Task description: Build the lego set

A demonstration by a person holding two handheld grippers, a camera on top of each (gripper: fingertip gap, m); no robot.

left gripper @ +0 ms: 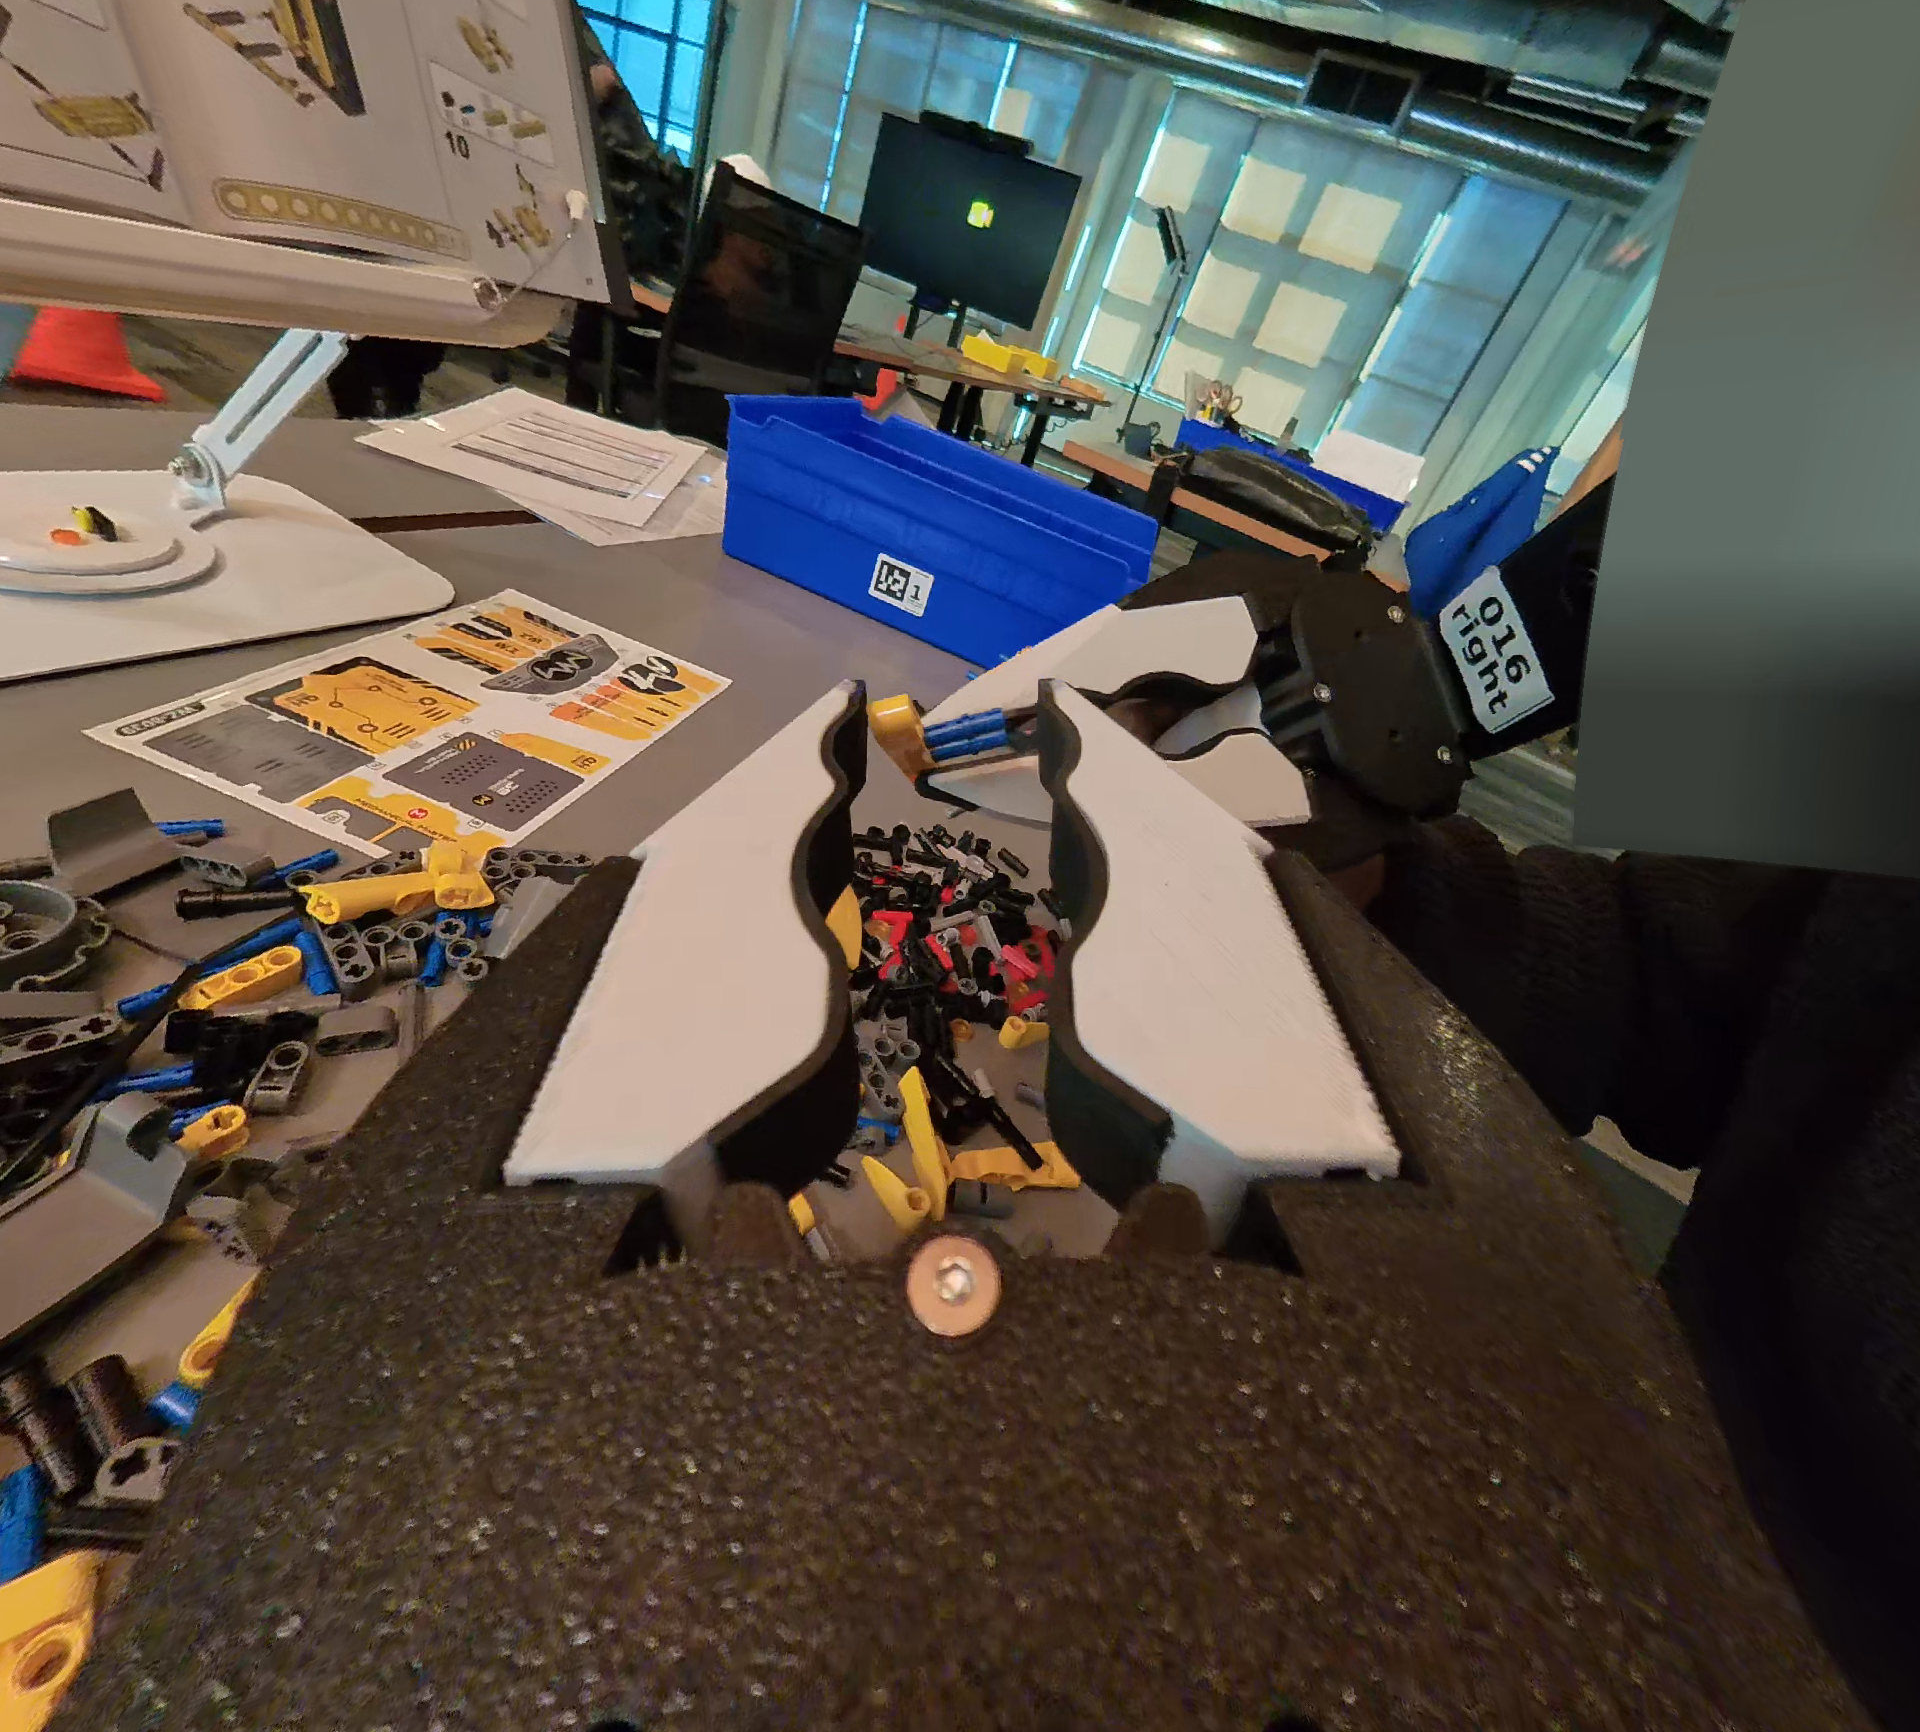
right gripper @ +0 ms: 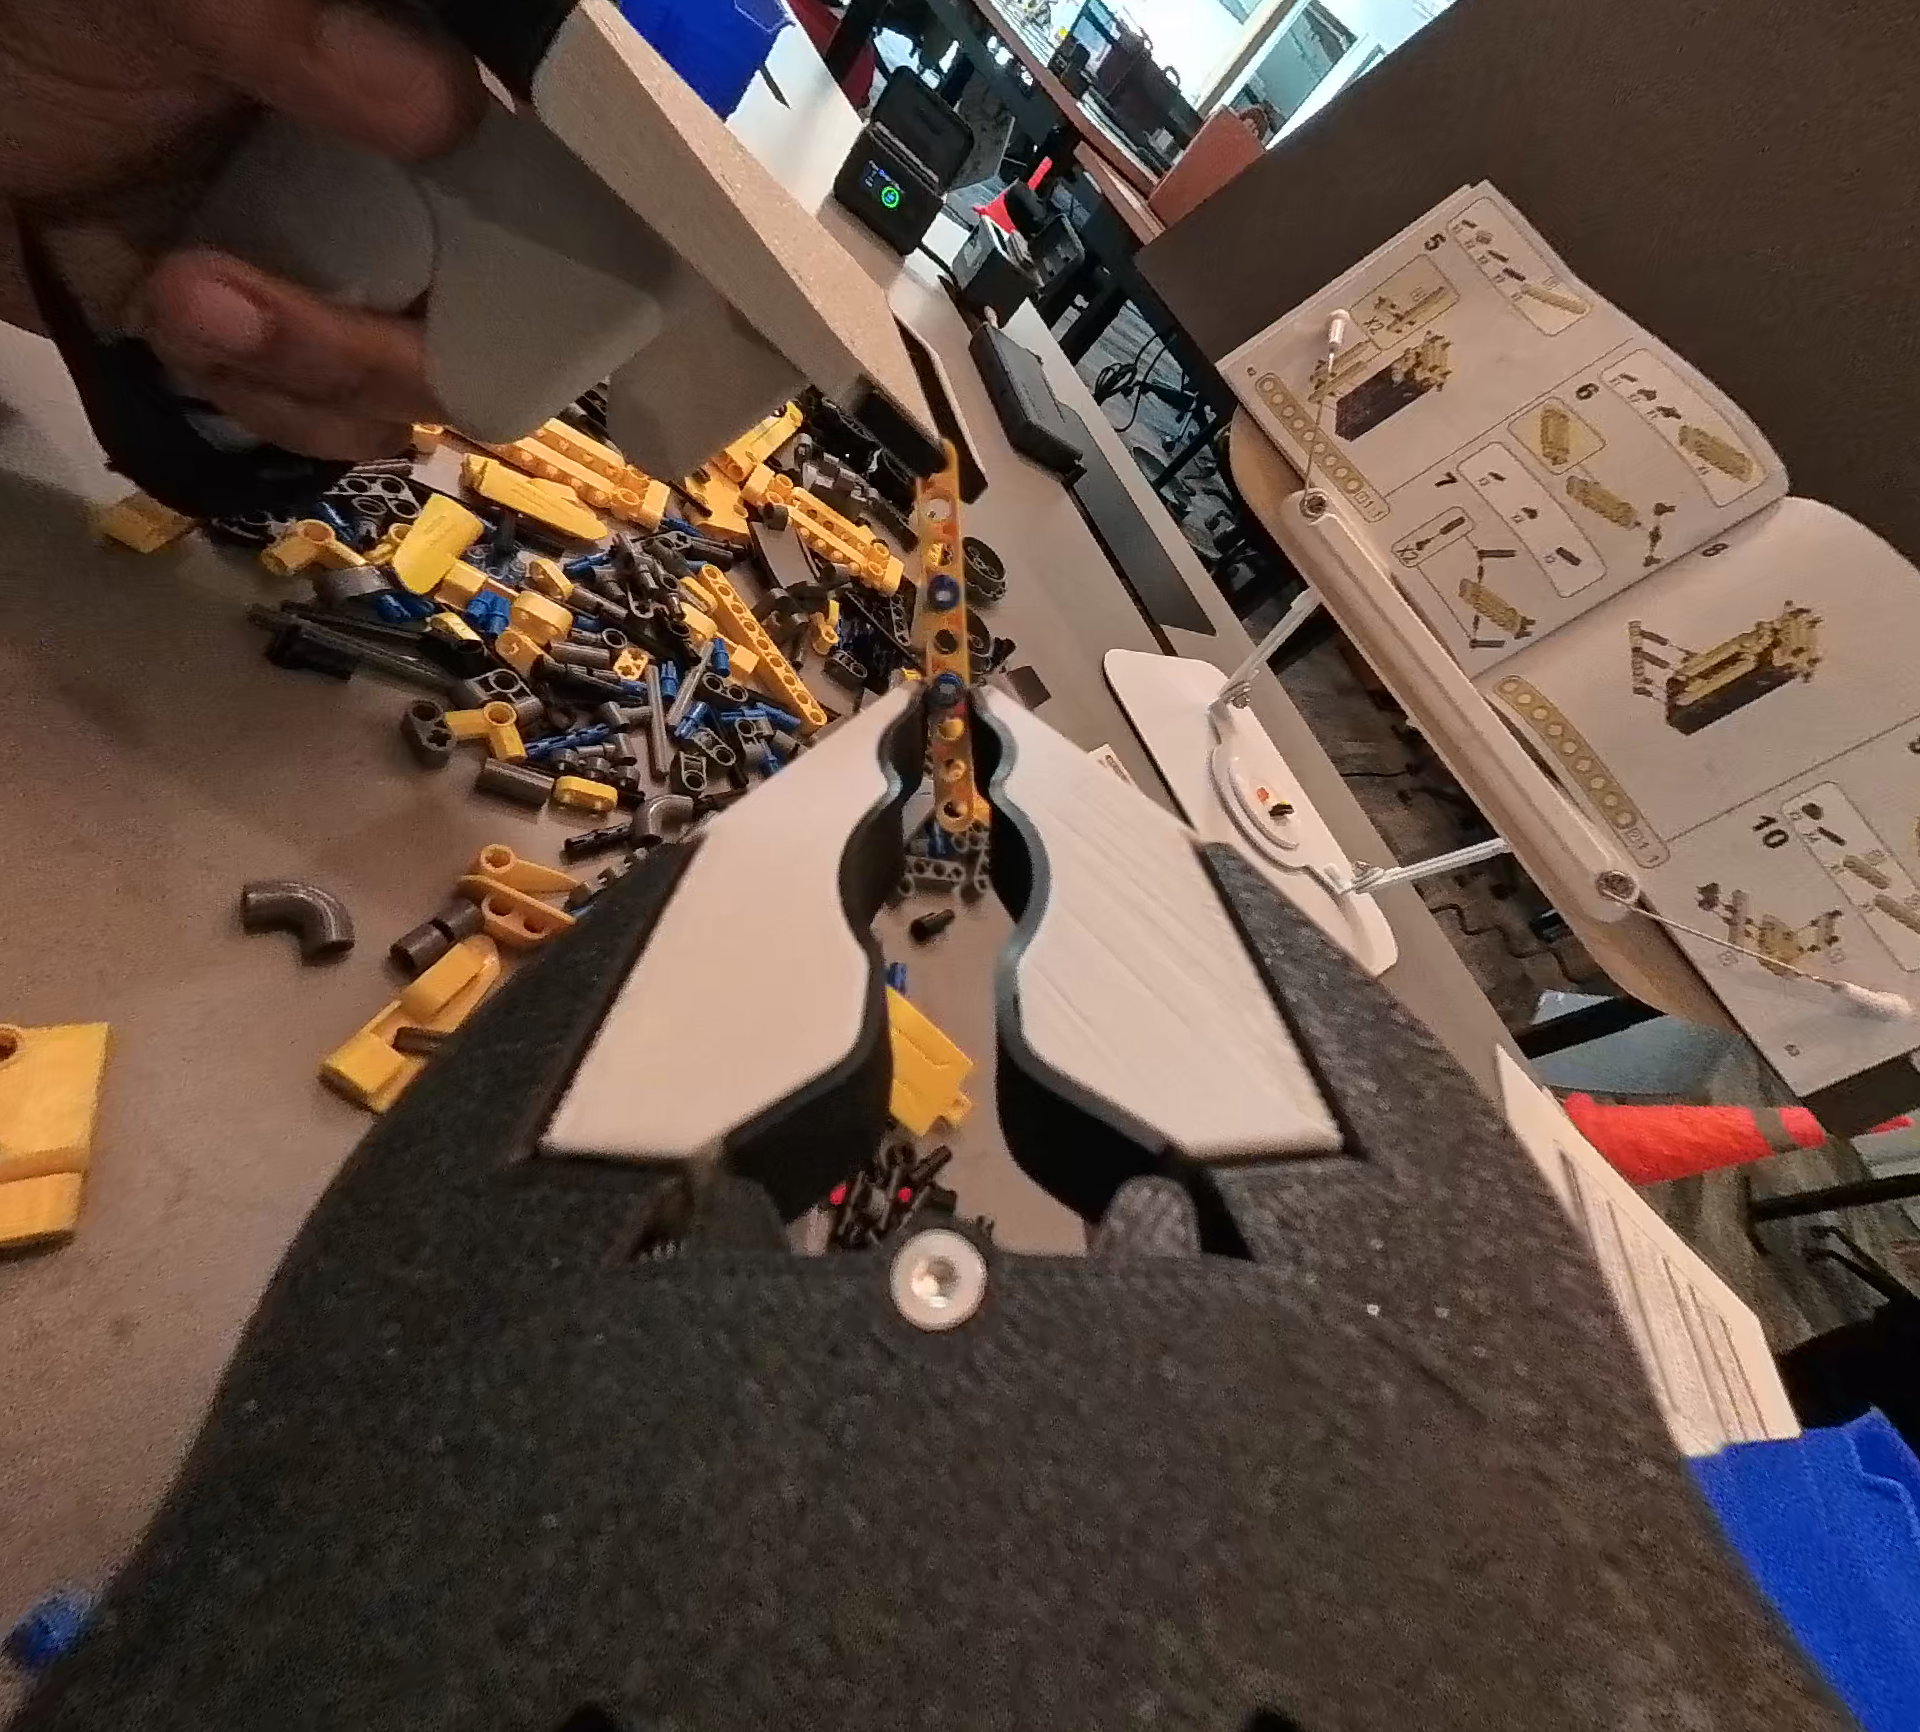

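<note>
My right gripper (right gripper: pixel 945 695) is shut on a long yellow beam with holes (right gripper: pixel 943 539) that has blue pins (right gripper: pixel 942 687) in it. The beam points forward from the fingertips, above a pile of yellow, grey, blue and black building pieces (right gripper: pixel 623 602). My left gripper (left gripper: pixel 954 706) is open. The beam's end (left gripper: pixel 896 726) sits between its fingertips, close to the left one, with the blue pins (left gripper: pixel 966 732) beside it. The right gripper (left gripper: pixel 940 763) comes in from the right. In the right wrist view a hand holds the left gripper (right gripper: pixel 914 425), whose tip is at the beam's far end.
A grey table (left gripper: pixel 675 602) carries loose pieces (left gripper: pixel 312 934), small black and red pins (left gripper: pixel 956 913), a sticker sheet (left gripper: pixel 416 726), papers (left gripper: pixel 540 456) and a blue bin (left gripper: pixel 914 498). An open instruction booklet (left gripper: pixel 260 20) rests on a white stand (left gripper: pixel 260 560). An orange cone (left gripper: pixel 83 352) stands behind. Only a small space, under 4 cm, lies between the two pairs of fingers.
</note>
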